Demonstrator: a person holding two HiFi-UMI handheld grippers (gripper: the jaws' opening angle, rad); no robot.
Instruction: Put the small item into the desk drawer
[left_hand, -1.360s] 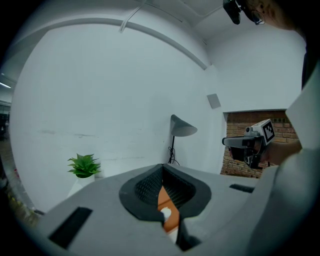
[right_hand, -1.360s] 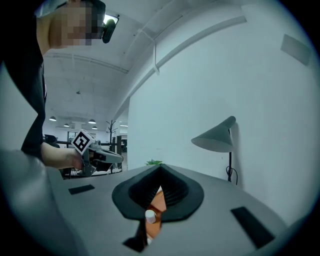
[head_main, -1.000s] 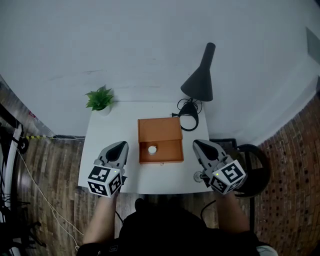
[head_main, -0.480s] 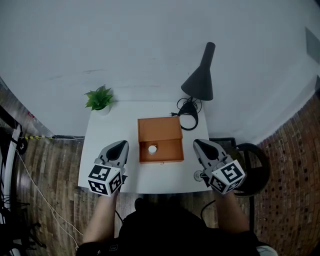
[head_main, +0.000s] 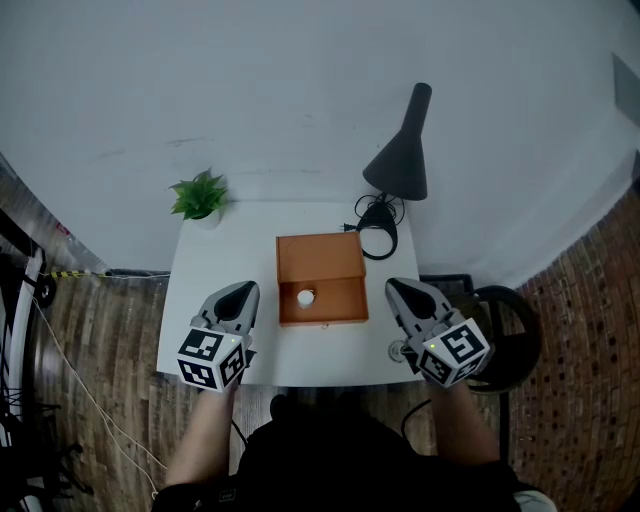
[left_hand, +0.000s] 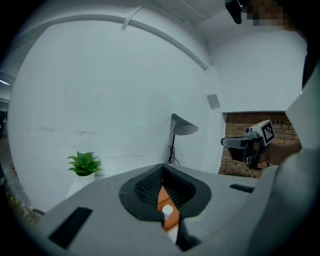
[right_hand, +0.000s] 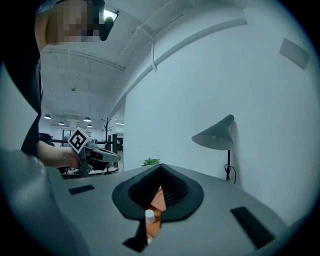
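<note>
Small white item (head_main: 305, 297) sits inside open drawer (head_main: 338, 306) of wooden box (head_main: 318, 258), so drop looks done imo. Left gripper (head_main: 242, 290) and right gripper (head_main: 396, 289) both clamped shut, empty, flanking box. Next, probably: push drawer front straight in, gently, no sideways shove.

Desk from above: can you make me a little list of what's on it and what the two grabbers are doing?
desk: white
box: orange wood, mid-desk, drawer open
small item: white, inside the open drawer
plant: back left corner
lamp: dark, back right corner
left gripper: shut, empty, left of box
right gripper: shut, empty, right of box
</note>
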